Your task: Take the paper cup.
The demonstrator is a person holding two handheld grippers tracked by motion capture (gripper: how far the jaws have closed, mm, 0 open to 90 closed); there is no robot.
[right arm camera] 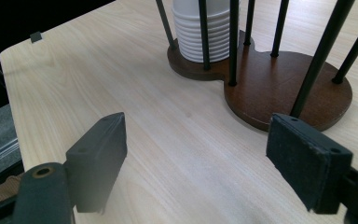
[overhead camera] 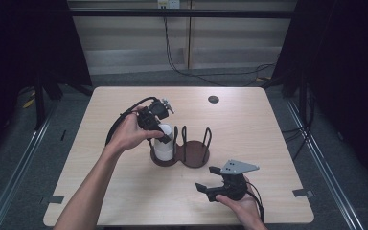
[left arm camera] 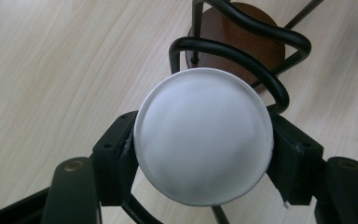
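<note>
A rack with a brown wooden base (overhead camera: 195, 156) and black wire loops stands mid-table. Its left bay holds a stack of upturned white cups (right arm camera: 200, 32); the right bay (right arm camera: 284, 88) is bare. My left gripper (overhead camera: 163, 135) reaches down from above, shut on the top white cup (left arm camera: 204, 135), whose flat bottom faces the camera, with one black pad (left arm camera: 116, 156) against each side. The cup sits inside the left bay's loops (left arm camera: 242, 58). My right gripper (overhead camera: 207, 178) hovers near the front right, open, nothing between its pads (right arm camera: 100, 154), pointing toward the rack.
A small dark round disc (overhead camera: 213, 99) lies at the table's far right. Bare wood surrounds the rack (overhead camera: 124, 182). Black cables run across the floor behind the table (overhead camera: 206, 76). Dark curtains stand at both sides.
</note>
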